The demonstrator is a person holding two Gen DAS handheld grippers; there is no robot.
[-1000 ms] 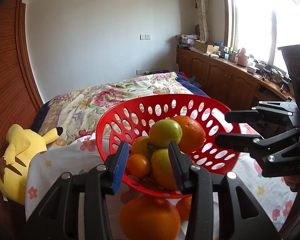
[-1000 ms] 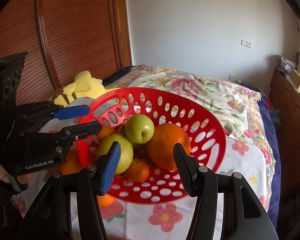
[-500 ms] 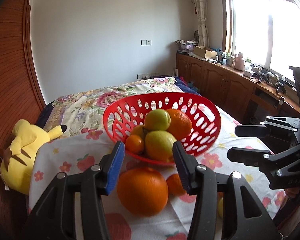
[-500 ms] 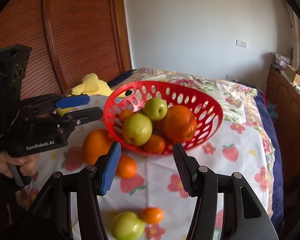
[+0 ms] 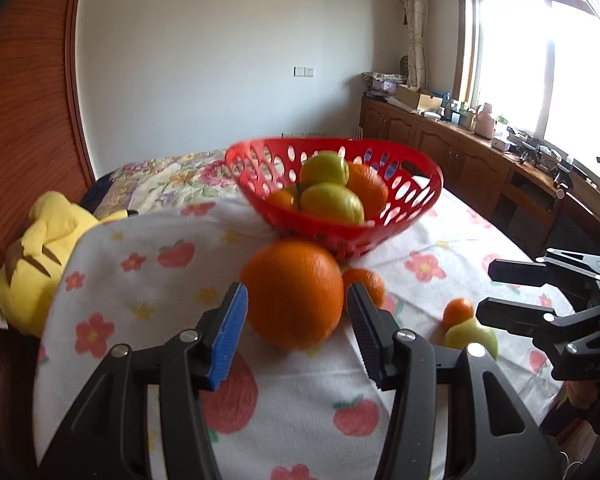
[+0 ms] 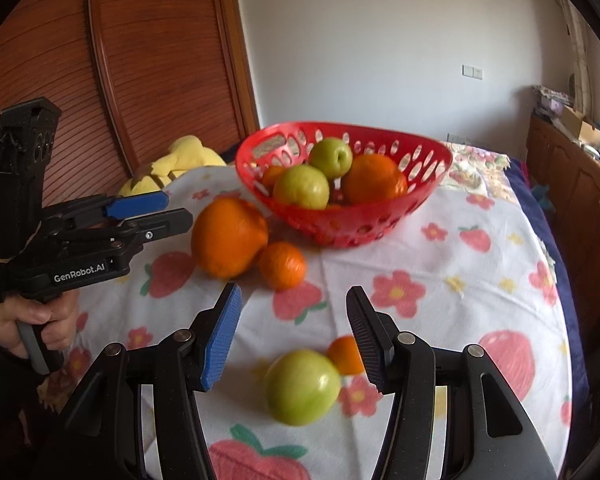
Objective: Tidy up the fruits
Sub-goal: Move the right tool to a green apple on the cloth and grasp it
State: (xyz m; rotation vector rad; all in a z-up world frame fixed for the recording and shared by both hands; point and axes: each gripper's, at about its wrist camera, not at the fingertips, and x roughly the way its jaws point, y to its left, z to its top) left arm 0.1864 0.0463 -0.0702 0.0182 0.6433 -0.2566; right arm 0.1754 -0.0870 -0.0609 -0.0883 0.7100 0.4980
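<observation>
A red basket (image 5: pixel 420 158) (image 6: pixel 440 158) stands on the flowered cloth, holding green apples and oranges. In front of it lie a large orange (image 5: pixel 294 292) (image 6: pixel 228 236) and a mandarin (image 5: pixel 366 280) (image 6: pixel 282 264). My left gripper (image 5: pixel 296 320) (image 6: pixel 176 211) points at the large orange. Its jaws are opening, the orange sits just ahead of the tips, and the pads do not touch it. My right gripper (image 6: pixel 294 332) (image 5: pixel 486 289) hangs open over a green apple (image 6: pixel 302 388) (image 5: pixel 472 336) and a small orange (image 6: pixel 346 354) (image 5: pixel 458 312), gripping neither.
A yellow plush toy (image 5: pixel 44 248) (image 6: pixel 188 156) leans at the table's left edge. Behind the table is a bed with a flowered cover (image 5: pixel 172 176). Wooden cabinets (image 5: pixel 460 152) run along the right under the window. A hand (image 6: pixel 32 320) holds the left gripper's handle.
Both grippers have drawn back from the basket and sunk toward the cloth. The loose fruits have come into view in front of them. The left jaws stand wider than before.
</observation>
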